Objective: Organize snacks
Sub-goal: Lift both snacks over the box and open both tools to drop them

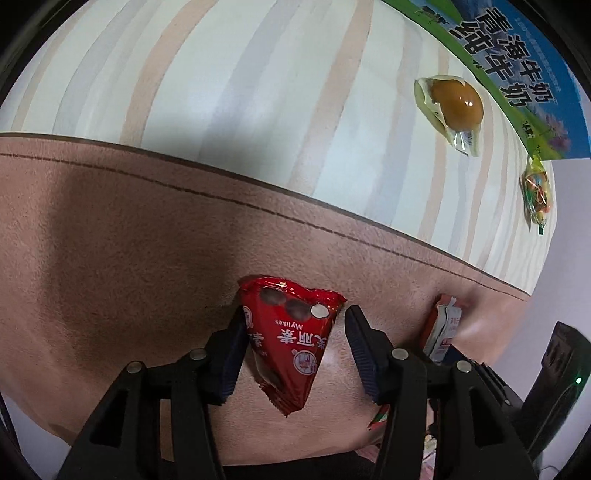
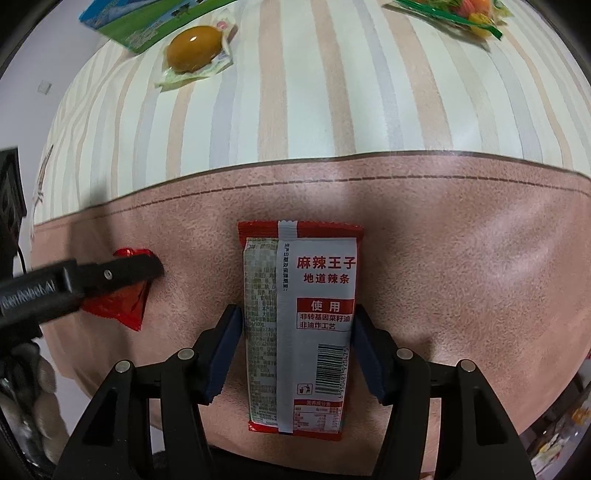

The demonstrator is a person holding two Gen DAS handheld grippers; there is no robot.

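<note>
My left gripper has its fingers apart around the red triangular Mylikes packet, which lies on the pink band of the tablecloth; only one pad seems to touch it. Just to its right, my right gripper straddles the red-and-white spicy strip packet, fingers spread, barely touching its edges. Neither looks lifted. The wrapped egg and candy bag sit far off, near the milk carton, so I judge sorting barely begun.

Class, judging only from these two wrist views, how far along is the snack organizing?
Nothing looks sorted yet. In hand: the left gripper straddles the red Mylikes packet, and the right gripper straddles the spicy strip packet. Left over: the wrapped egg, the candy bag and the milk carton.
</note>
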